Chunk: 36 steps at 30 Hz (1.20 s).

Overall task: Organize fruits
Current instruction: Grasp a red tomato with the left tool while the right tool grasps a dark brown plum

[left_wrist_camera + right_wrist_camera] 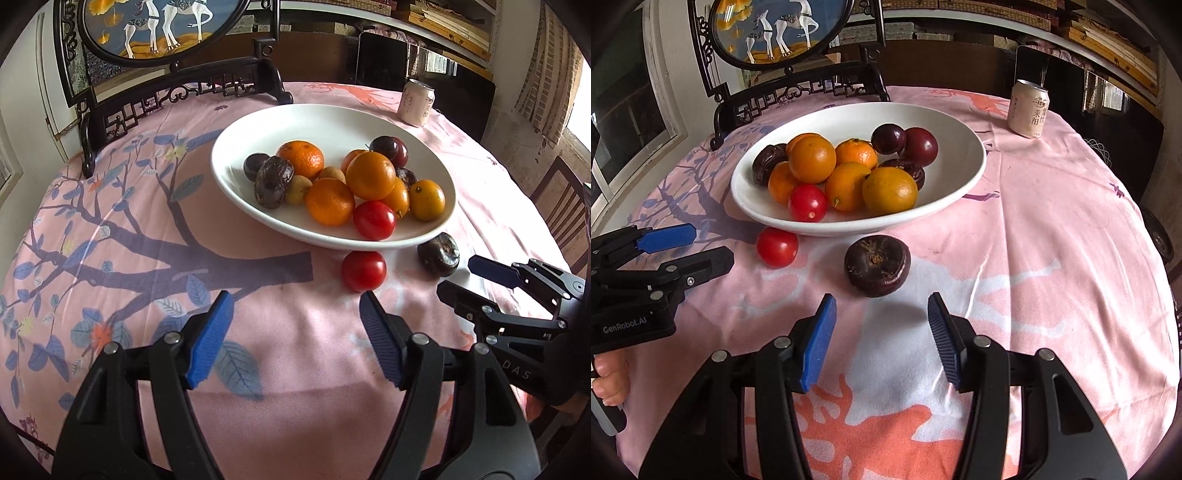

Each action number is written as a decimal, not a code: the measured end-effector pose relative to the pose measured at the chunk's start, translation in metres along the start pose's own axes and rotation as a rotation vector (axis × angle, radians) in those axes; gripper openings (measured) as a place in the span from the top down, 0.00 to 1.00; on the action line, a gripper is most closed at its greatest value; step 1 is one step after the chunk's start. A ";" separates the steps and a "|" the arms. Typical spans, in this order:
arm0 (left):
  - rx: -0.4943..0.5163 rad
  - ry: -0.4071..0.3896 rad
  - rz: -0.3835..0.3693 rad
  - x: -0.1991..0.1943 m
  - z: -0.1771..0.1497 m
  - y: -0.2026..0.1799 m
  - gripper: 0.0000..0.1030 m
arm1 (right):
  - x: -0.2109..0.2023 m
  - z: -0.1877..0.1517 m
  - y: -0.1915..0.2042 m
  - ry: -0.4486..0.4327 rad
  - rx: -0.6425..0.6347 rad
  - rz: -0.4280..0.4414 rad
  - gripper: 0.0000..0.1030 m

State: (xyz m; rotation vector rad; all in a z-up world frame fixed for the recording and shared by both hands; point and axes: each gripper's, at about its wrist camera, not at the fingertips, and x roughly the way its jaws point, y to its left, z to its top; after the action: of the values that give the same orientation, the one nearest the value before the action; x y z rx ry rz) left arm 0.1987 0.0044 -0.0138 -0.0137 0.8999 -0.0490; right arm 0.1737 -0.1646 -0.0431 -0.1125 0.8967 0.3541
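Most fruit already sits in the white bowl (229, 177), yet a red tomato (364, 270) and a dark passion fruit (877, 265) lie on the tablecloth (295, 332) at its near rim, with the left gripper (297, 334) and right gripper (882, 338) both wide and empty.

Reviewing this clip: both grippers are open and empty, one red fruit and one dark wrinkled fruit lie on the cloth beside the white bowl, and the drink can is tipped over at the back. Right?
Not quite. The drink can stands upright, as the right wrist view shows. The rest holds: left gripper and right gripper have open, empty jaws, and the red fruit and dark wrinkled fruit lie on the cloth beside the white bowl.
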 end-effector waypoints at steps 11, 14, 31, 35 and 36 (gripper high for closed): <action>-0.014 0.021 -0.010 0.007 -0.001 0.004 0.29 | 0.020 0.019 0.006 0.006 -0.020 -0.033 0.61; -0.008 0.026 -0.010 0.009 -0.001 0.002 0.29 | 0.015 0.015 0.003 0.011 0.006 -0.024 0.61; 0.031 0.091 -0.001 0.031 0.004 -0.041 0.42 | -0.025 -0.013 -0.008 -0.048 0.048 0.072 0.61; 0.025 0.090 0.009 0.038 0.013 -0.049 0.49 | -0.026 -0.013 -0.010 -0.056 0.050 0.092 0.61; 0.023 0.088 0.013 0.040 0.015 -0.050 0.52 | -0.027 -0.013 -0.010 -0.056 0.049 0.096 0.61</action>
State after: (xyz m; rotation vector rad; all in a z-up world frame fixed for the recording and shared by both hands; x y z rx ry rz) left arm 0.2336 -0.0480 -0.0336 0.0154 0.9877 -0.0483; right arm 0.1524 -0.1843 -0.0309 -0.0140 0.8567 0.4222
